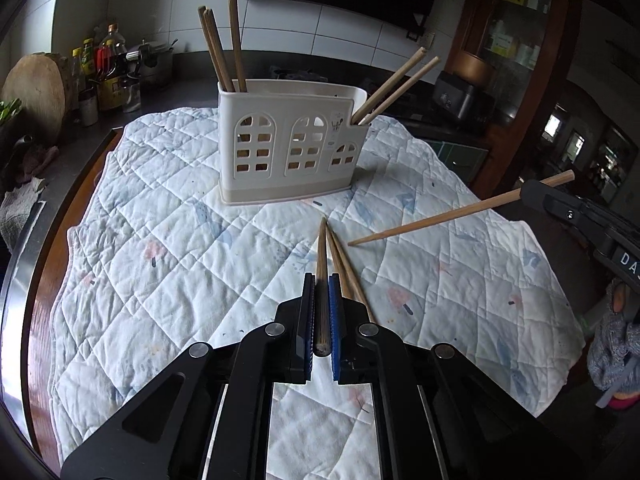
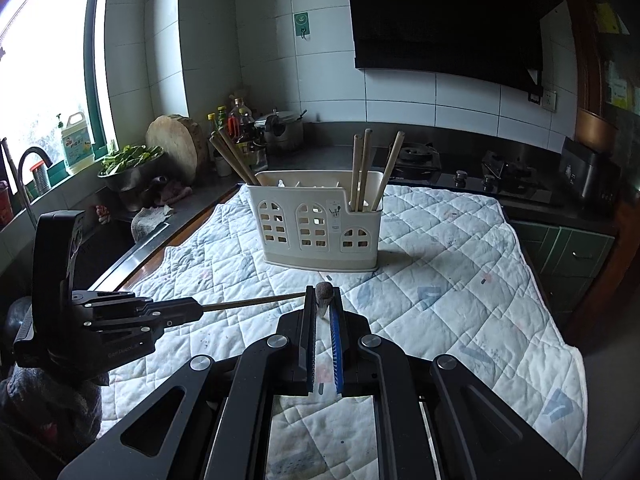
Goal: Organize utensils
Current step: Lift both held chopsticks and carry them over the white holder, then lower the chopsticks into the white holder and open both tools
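In left tongs (image 1: 321, 280): chopstick (image 1: 321, 252) | slim, tan, probably wooden

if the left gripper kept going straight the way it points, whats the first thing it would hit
Probably the white quilted cloth just short of the cream plastic utensil holder with arched cut-outs. The left gripper, shut on a wooden chopstick, tilts downward, so the chopstick tip would likely touch first; depth is uncertain.
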Available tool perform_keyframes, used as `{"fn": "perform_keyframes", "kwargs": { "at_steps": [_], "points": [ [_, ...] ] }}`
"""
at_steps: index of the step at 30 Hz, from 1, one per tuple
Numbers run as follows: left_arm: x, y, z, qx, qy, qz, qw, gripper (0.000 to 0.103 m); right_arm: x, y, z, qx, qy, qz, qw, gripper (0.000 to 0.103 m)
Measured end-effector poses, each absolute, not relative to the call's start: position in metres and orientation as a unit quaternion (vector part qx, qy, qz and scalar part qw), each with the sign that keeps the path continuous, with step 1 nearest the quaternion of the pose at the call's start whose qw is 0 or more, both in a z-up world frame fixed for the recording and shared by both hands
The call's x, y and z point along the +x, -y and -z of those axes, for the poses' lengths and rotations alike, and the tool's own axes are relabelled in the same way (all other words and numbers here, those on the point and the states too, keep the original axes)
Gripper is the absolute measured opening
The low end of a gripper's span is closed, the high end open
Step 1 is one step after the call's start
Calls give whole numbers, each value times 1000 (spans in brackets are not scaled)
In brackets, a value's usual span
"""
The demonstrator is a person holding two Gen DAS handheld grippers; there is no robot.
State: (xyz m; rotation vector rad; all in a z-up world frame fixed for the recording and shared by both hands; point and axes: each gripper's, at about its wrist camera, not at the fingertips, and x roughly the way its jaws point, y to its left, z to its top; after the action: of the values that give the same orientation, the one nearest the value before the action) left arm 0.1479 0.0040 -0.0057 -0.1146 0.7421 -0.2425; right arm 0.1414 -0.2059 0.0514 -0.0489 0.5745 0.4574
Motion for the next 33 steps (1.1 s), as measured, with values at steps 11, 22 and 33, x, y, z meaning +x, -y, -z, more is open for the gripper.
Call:
{"fn": "perform_keyframes", "kwargs": {
  "at_steps": [11, 22, 33],
  "points": [
    [165, -7, -47, -32, -328, 126, 936, 5, 172, 198, -100, -46, -267, -238, 933, 7],
    [188, -10, -109, -8, -288, 126, 949, 5, 211, 183, -158, -65, -241, -246, 937, 7],
    [215, -17, -182, -5, -212, 98, 972, 5, 243, 180, -181, -79, -230, -227, 943, 7]
  ]
}}
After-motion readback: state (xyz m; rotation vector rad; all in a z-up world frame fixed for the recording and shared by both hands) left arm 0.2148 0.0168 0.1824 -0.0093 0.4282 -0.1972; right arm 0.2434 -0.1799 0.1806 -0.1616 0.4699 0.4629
